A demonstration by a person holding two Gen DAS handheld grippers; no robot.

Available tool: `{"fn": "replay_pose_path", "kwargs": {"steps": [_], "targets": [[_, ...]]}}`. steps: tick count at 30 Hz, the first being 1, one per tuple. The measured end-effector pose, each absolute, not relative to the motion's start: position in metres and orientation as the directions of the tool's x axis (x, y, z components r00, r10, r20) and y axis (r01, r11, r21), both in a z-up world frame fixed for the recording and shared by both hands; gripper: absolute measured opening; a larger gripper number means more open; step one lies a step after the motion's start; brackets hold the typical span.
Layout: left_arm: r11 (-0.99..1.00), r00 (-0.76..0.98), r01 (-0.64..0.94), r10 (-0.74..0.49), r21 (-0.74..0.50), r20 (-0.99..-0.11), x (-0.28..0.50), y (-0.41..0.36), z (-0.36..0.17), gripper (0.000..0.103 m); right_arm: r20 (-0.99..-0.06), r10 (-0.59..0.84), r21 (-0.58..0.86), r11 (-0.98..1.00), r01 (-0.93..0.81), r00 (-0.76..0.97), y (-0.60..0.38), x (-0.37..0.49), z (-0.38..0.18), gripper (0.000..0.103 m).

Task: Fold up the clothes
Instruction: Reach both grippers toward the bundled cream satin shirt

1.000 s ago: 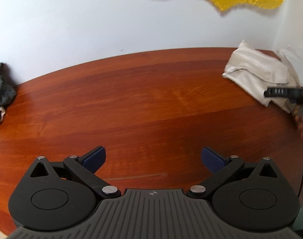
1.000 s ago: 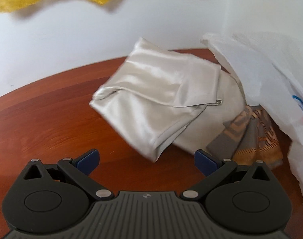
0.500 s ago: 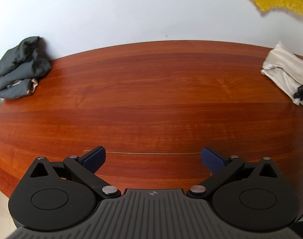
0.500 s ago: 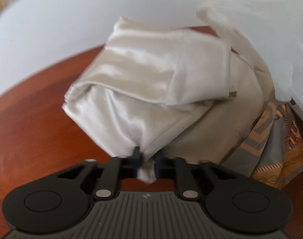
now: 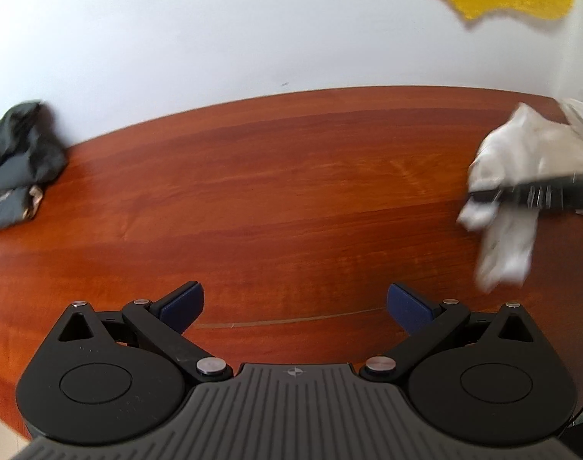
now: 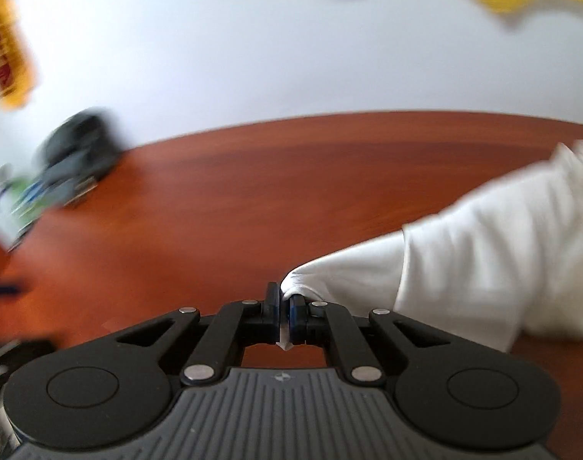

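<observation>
Right tongs [image 6: 284,308]: clamped on a corner of the white garment [image 6: 483,253], lately closed, now dragging it off its pile toward mid-counter [image 5: 272,191]; lower right of frame. Left tongs [image 5: 295,306]: apart, empty. Unfolding pending.

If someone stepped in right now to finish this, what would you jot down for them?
Right gripper: shut on an edge of the white garment, which trails off to its right over the table.
Left gripper: open, nothing in it, above bare wood.
Dark clothes sit bundled at the table's far left.
Done: garment picked up. Left: spread it flat and fold it.
</observation>
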State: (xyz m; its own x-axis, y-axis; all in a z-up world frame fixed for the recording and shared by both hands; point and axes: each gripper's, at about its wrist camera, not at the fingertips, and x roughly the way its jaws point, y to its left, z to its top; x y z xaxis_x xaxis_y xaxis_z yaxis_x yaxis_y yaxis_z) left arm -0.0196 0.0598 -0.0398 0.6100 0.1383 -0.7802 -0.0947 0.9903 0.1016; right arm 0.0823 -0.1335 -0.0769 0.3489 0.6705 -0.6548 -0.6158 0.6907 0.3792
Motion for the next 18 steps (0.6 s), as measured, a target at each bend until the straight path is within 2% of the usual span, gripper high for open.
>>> {"fn": "replay_pose_path", "kwargs": {"steps": [2,3,4,8,11,18], "targets": [[0.993,0.61,-0.056,0.116,0.103,-0.784,-0.017,0.057,-0.043,0.102,-0.657,0.712,0.401,0.607,-0.686,0.246,-0.122,0.052,-0.073,0.005],[0.994,0.612,-0.04,0.108,0.106,-0.783,-0.017,0.055,-0.044,0.097,-0.661,0.721,0.402,0.576,-0.712,0.21,-0.119,0.039,-0.071,0.004],[0.994,0.614,-0.031,0.105,0.109,-0.782,-0.017,0.055,-0.046,0.097,-0.663,0.727,0.404,0.547,-0.733,0.178,-0.119,0.028,-0.069,0.004],[0.996,0.594,0.047,0.038,0.082,-0.804,-0.017,0.05,-0.058,0.092,-0.66,0.741,0.421,0.502,-0.756,0.124,-0.138,0.002,-0.056,0.004],[0.989,0.576,0.129,-0.018,0.07,-0.817,-0.018,0.04,-0.068,0.088,-0.665,0.732,0.414,0.528,-0.741,0.15,-0.161,-0.005,-0.047,0.004],[0.954,0.516,0.296,-0.124,0.04,-0.848,-0.009,-0.002,-0.1,0.072,-0.688,0.675,0.398,0.659,-0.638,0.268,-0.216,-0.03,-0.039,0.004]]}}
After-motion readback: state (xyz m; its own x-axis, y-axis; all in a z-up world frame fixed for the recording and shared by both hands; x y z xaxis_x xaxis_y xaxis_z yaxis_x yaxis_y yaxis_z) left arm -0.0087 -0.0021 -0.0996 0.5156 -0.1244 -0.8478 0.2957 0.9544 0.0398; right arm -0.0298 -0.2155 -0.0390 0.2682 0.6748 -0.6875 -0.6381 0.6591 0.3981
